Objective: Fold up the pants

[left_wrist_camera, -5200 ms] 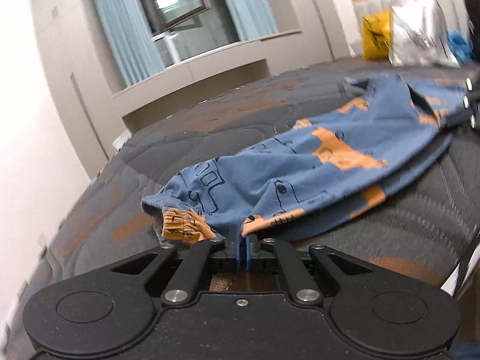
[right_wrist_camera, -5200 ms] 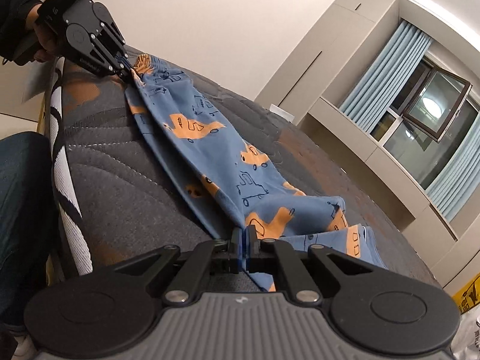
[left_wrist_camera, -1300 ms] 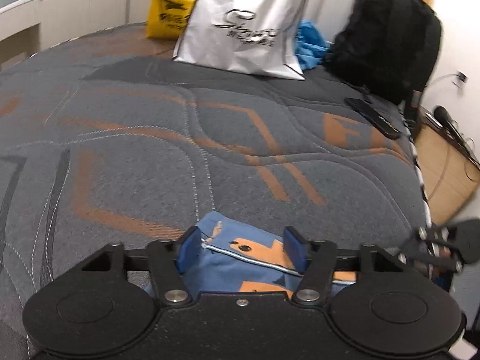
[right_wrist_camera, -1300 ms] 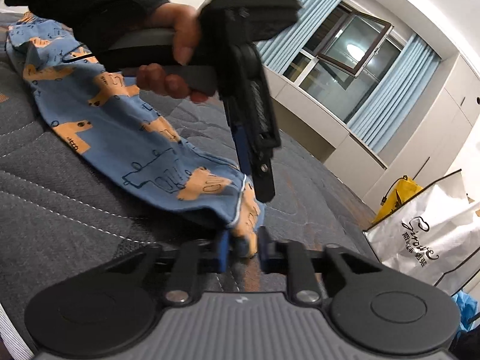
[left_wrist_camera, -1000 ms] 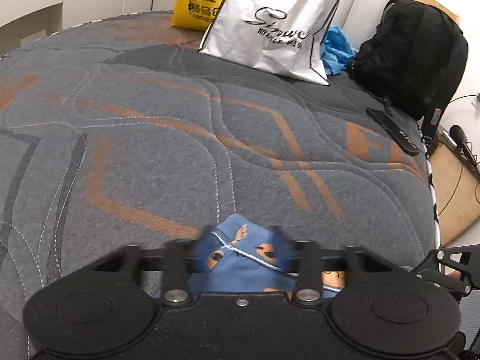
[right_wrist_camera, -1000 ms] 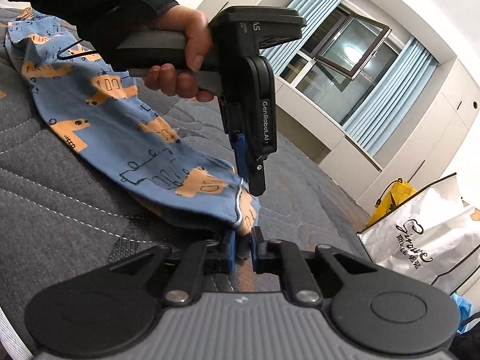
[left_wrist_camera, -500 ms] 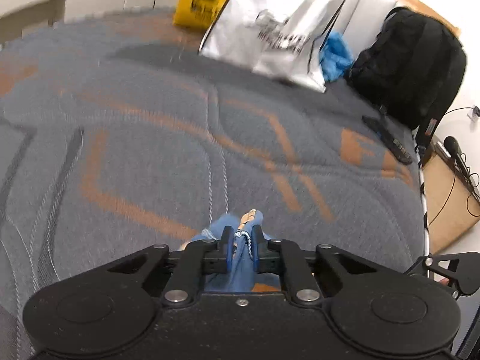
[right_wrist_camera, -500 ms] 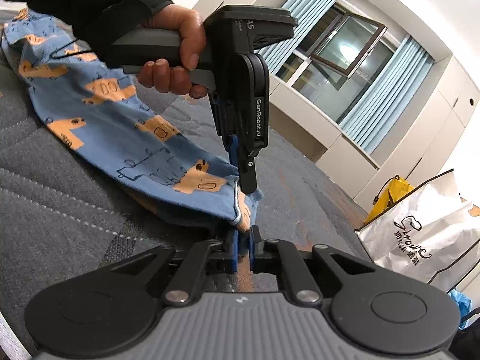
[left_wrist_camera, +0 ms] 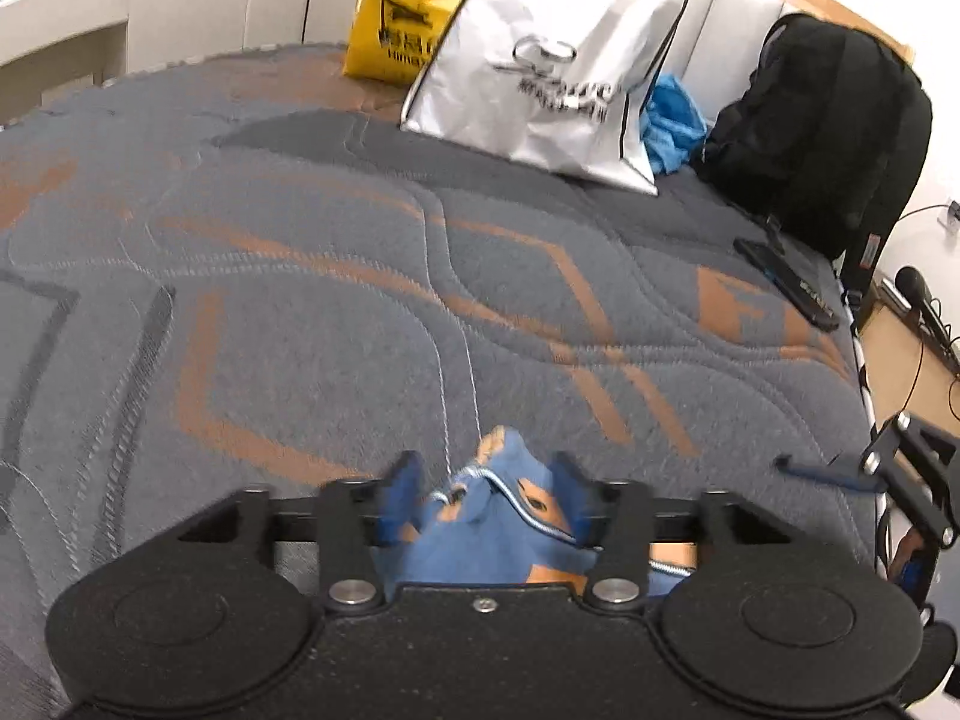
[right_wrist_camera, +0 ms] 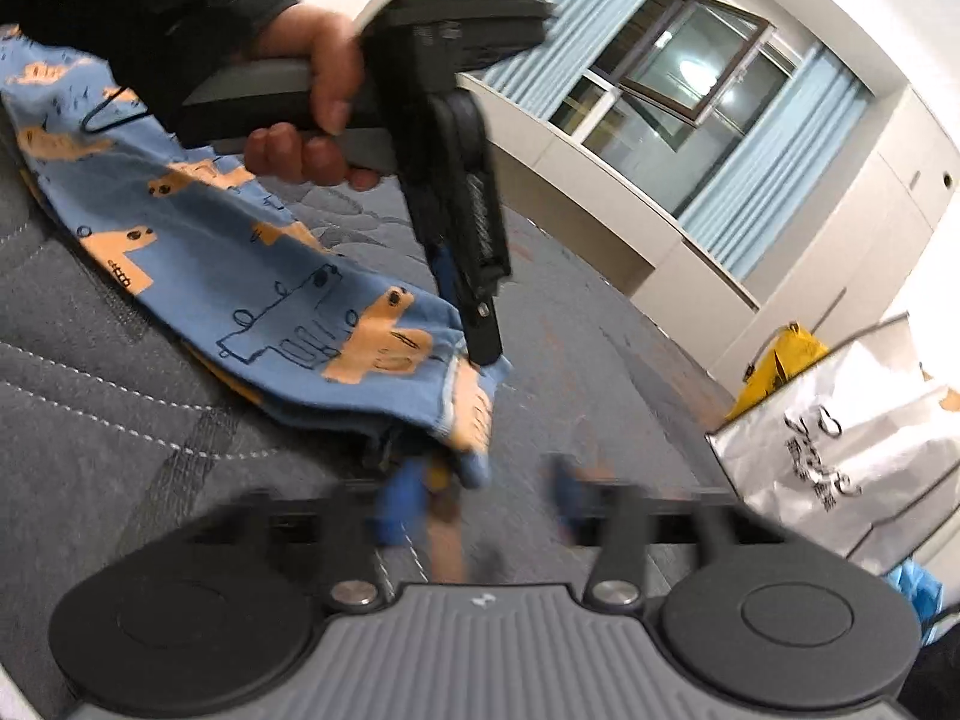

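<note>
Both spread wide: left gripper (left_wrist_camera: 485, 495) straddling blue orange-printed cotton pants (right_wrist_camera: 252, 276), right gripper (right_wrist_camera: 480, 495) beside their edge, on grey quilted mattress (left_wrist_camera: 360, 300).

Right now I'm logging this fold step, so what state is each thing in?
pants: folded over on the bed, cuff end bunched between the grippers
left gripper: fingers open, cloth between them
right gripper: fingers open, blurred
window: swung open
curtains: drawn aside
silver bag: propped against the headboard
backpack: upright
</note>
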